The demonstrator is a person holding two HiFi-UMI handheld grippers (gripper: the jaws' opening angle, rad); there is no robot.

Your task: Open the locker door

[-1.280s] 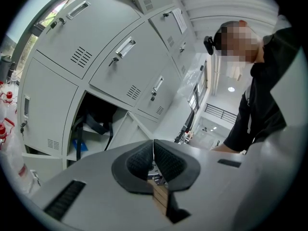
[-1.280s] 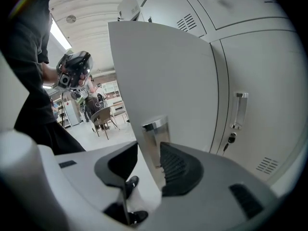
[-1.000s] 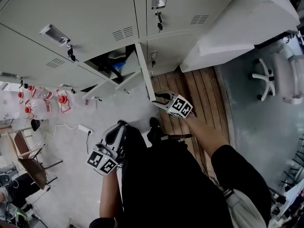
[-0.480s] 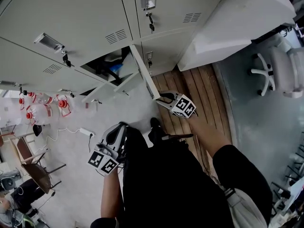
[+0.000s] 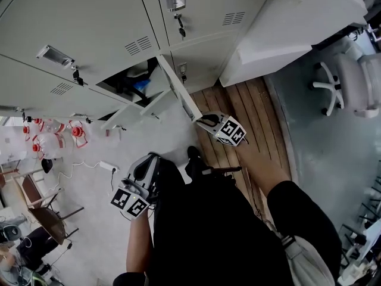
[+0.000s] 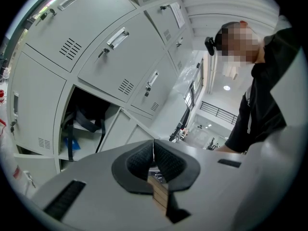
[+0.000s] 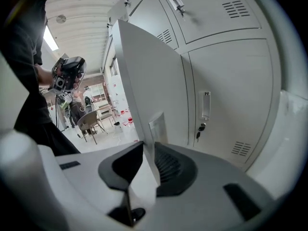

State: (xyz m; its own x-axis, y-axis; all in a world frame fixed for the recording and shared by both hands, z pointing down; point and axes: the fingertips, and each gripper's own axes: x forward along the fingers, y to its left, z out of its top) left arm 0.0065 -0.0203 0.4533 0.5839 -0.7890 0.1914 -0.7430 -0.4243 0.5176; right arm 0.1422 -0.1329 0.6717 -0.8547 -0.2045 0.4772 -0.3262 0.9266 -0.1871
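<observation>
The bank of grey lockers (image 5: 89,16) rises ahead of both pairs of fingers, with one compartment open. Its locker door (image 7: 149,81) is swung out, its free edge running straight in between the fingers of the right gripper (image 7: 147,150), which have just been closing and pinch that edge from both sides. The left gripper (image 6: 153,150) hangs by the person's hip, well apart from the door, its fingers pressed together on nothing.
</observation>
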